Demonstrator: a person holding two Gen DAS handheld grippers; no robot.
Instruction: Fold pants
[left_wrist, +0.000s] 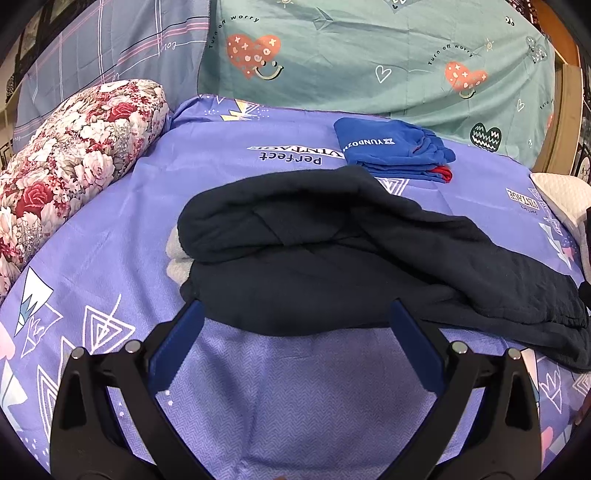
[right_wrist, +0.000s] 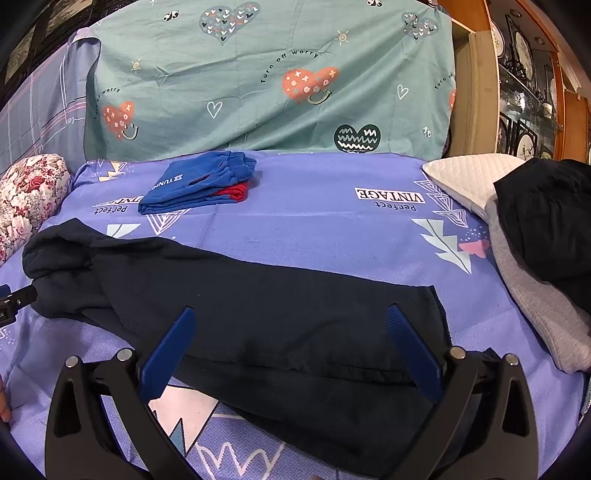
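Note:
Dark navy pants (left_wrist: 332, 258) lie across the purple bedsheet (left_wrist: 295, 387), with one end folded over into a thick roll at the left and grey lining showing there. My left gripper (left_wrist: 297, 321) is open and empty just in front of the pants' near edge. In the right wrist view the pants (right_wrist: 258, 302) stretch from left to lower right. My right gripper (right_wrist: 291, 328) is open, its blue fingers spread over the pants' near part, holding nothing.
Folded blue pants (left_wrist: 391, 147) with a red garment under them lie at the back, also in the right wrist view (right_wrist: 199, 184). A floral bolster (left_wrist: 70, 166) is at left. A white pillow (right_wrist: 465, 177) and a grey and dark garment pile (right_wrist: 543, 258) are at right.

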